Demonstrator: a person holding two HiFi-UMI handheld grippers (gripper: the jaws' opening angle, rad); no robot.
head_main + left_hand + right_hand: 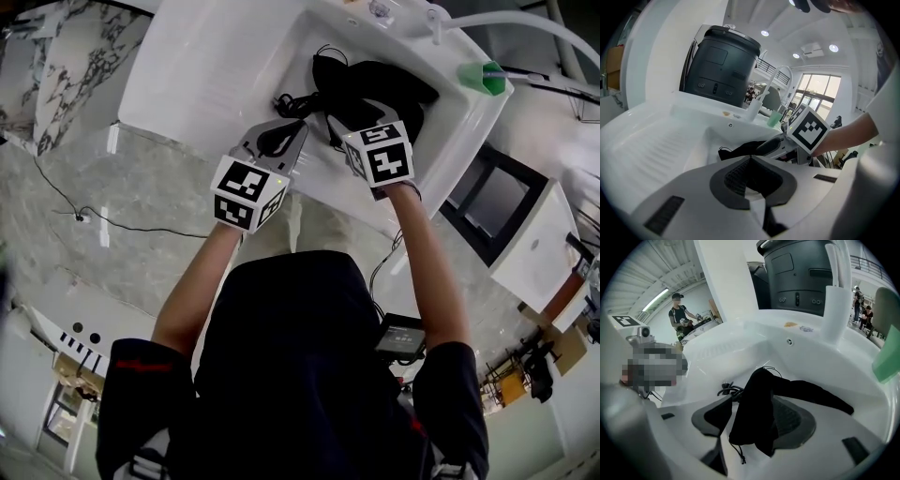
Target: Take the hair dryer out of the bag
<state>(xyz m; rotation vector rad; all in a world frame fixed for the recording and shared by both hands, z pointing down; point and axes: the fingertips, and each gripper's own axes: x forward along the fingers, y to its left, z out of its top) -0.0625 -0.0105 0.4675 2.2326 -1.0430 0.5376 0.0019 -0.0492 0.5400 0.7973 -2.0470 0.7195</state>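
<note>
White moulded sink, ribbed drainer on one side, set over a grey marbled floor. Head view: black bag lies slumped in the basin, with a coiled black cord just beside it. Hair dryer itself cannot be made out. Left tool and right tool both reach over the near rim. Green cup stands on the far right rim.

Left gripper view: left tool has its jaws together, nothing between them. Bag lies beyond its tips. The right tool's marker cube blocks part of the basin. A dark cabinet stands behind the sink, with a tap and the cup alongside.

Right gripper view: right tool has its jaws apart; bag cloth drapes between them and lies over one pad, drawstring dangling. Cord sits just past the other jaw. A person stands in the background.
</note>
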